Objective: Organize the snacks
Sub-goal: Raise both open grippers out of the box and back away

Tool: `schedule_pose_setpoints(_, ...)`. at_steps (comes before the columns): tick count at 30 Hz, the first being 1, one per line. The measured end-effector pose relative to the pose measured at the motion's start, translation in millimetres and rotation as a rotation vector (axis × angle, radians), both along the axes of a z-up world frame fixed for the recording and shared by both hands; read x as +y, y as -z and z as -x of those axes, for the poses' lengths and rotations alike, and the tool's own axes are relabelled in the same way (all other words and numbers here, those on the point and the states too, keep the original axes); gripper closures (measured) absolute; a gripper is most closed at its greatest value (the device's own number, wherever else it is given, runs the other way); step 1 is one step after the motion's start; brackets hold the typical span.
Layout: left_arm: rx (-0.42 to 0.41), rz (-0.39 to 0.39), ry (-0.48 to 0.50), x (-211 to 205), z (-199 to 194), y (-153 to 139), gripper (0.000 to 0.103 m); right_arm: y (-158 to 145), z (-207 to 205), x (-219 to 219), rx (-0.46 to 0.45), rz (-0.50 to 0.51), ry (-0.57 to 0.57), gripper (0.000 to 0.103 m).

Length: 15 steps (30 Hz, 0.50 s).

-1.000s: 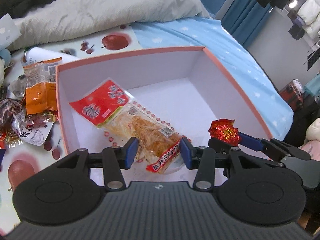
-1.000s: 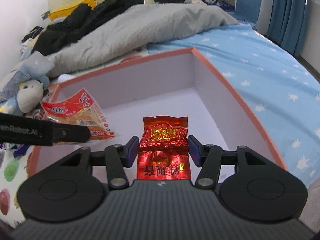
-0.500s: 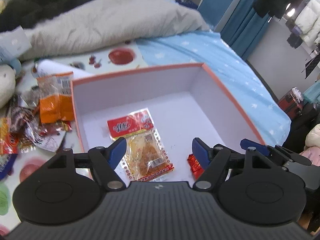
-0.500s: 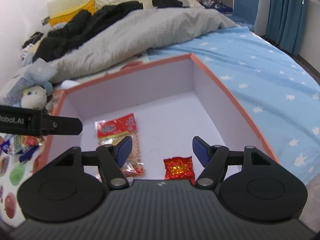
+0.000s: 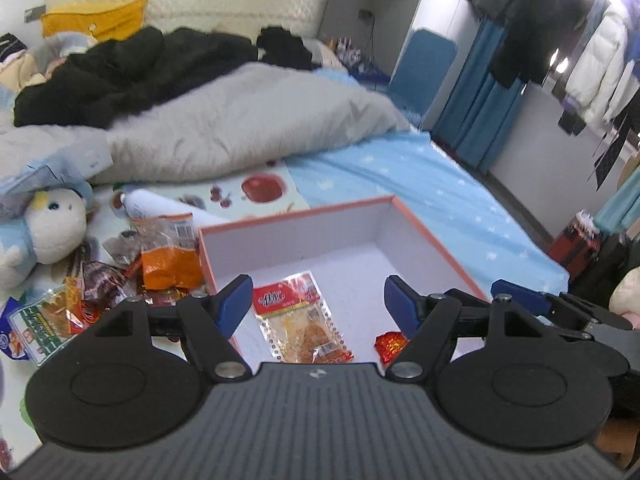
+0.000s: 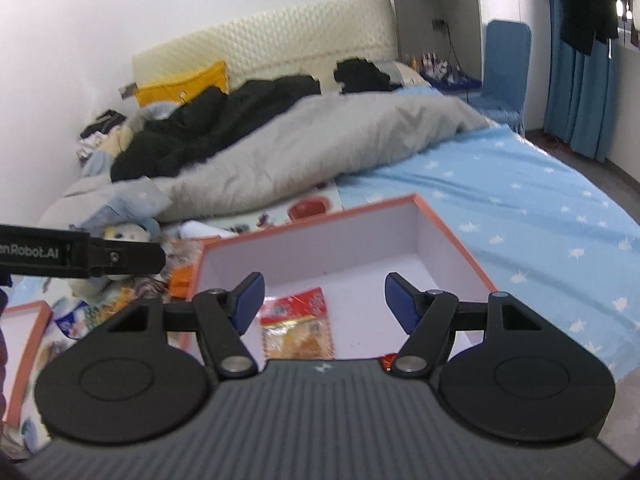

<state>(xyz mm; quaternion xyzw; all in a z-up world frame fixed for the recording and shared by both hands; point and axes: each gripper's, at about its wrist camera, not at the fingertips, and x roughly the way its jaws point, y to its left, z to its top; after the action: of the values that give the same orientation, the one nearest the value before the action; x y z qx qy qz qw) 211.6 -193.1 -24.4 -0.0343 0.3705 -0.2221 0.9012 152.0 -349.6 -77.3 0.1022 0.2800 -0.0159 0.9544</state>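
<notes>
An orange-rimmed white box lies on the bed. On its floor rest a clear snack packet with a red top and a small red foil packet, the latter mostly hidden in the right wrist view. My left gripper hangs open above the box with nothing between its blue pads. My right gripper is open and empty too, high over the box. Its fingers show at the right of the left wrist view.
A heap of loose snack packets lies left of the box on a fruit-print mat, beside a plush toy. A grey duvet and black clothes cover the far bed. A second orange-rimmed tray sits far left.
Both grippers let go of their packets, which dropped onto the box floor. Both jaws widened, and both hands rose and drew back from the box.
</notes>
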Motion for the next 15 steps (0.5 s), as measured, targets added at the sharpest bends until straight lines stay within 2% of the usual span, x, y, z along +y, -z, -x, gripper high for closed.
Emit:
schedule_pose_setpoints(8,-0.103,0.02,-0.017,30,43,-36,0.026,-29,23,23,-0.09,0.008,-0.027,0.034)
schedule_pose_setpoints(15,-0.152,0.043,-0.065,71,74,-54,0.026,-45,36,49,-0.141,0.0,-0.076,0.034)
